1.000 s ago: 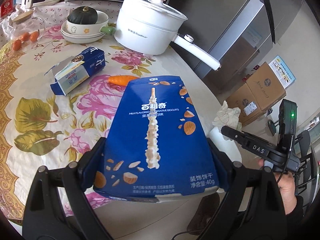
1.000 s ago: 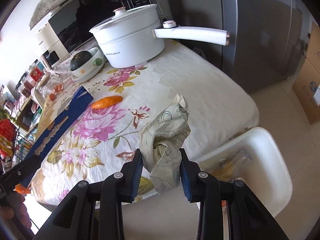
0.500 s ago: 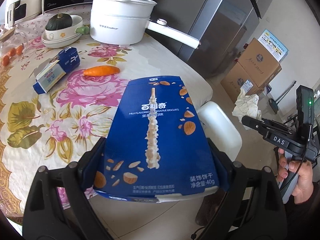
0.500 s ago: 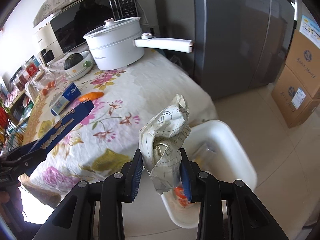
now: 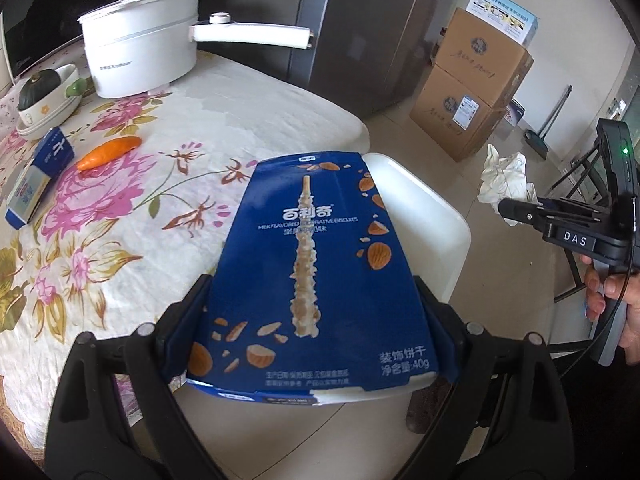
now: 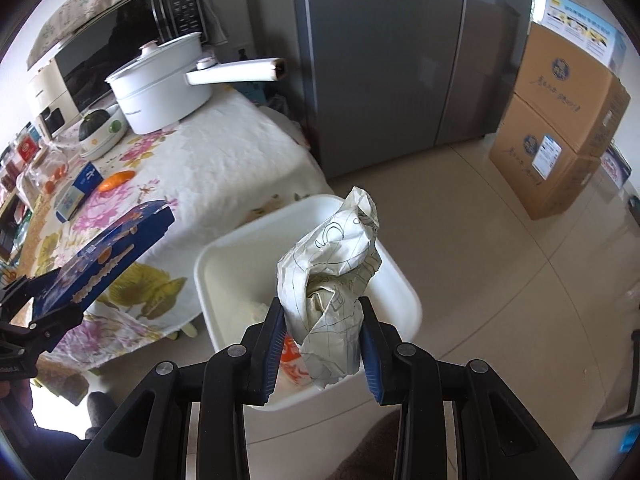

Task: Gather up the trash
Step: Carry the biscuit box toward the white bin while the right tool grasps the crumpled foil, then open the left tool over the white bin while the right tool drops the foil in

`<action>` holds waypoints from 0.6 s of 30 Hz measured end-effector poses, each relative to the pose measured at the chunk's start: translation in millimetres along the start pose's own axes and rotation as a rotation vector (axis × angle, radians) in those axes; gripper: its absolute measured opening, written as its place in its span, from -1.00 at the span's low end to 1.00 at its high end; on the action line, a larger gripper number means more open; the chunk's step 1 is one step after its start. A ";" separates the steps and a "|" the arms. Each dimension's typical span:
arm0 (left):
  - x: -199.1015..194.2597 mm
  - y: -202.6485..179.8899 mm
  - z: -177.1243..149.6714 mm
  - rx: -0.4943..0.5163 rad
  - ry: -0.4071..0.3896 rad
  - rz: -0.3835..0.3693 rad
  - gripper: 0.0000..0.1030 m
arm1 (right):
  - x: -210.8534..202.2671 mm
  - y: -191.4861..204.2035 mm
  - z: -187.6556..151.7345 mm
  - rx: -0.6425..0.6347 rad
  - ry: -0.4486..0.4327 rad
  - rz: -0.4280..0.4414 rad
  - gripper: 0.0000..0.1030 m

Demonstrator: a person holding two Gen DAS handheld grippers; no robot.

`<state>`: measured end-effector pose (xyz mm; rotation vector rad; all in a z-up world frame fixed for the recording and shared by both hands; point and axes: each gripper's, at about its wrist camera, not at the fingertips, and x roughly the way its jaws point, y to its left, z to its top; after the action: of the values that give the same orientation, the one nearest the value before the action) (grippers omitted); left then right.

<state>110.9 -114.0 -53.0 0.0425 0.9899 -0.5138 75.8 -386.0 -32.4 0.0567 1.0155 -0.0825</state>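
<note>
Just beyond table edge (image 6: pixel 308 184): bin (image 6: pixel 408 292).

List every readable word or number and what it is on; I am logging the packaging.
"MILK FLAVORED ... BISCUITS", part hidden, and "40g": flat blue biscuit box in the left gripper.
"DAS": black right gripper.
Too small or blurred: grey lettering on the white lidded pot, labels on the brown cardboard cartons, small blue-and-white carton.

Two close fisheye views, each looking forward and steeply down along its own jaws. The left wrist view faces the worktop (image 5: pixel 168 200) edge and white bin (image 5: pixel 432 216). The right wrist view looks down into that bin (image 6: pixel 224 256). Both share the white pot (image 5: pixel 140 52) and cardboard boxes (image 6: pixel 560 120).
</note>
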 end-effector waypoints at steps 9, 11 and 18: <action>38.5 -37.5 6.1 0.076 0.042 -0.005 0.80 | 8.1 -21.0 -7.6 0.019 0.031 -0.023 -0.31; 48.0 -44.4 6.0 0.096 0.055 -0.001 0.80 | 10.4 -21.9 -7.8 0.017 0.040 -0.025 -0.31; 73.5 -57.2 8.4 0.149 0.077 0.007 0.80 | 18.0 -22.9 -8.3 0.012 0.064 -0.038 -0.30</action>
<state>125.2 -195.6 -96.4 0.1999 1.0244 -0.5819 75.9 -408.8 -52.3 0.0515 1.0798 -0.1224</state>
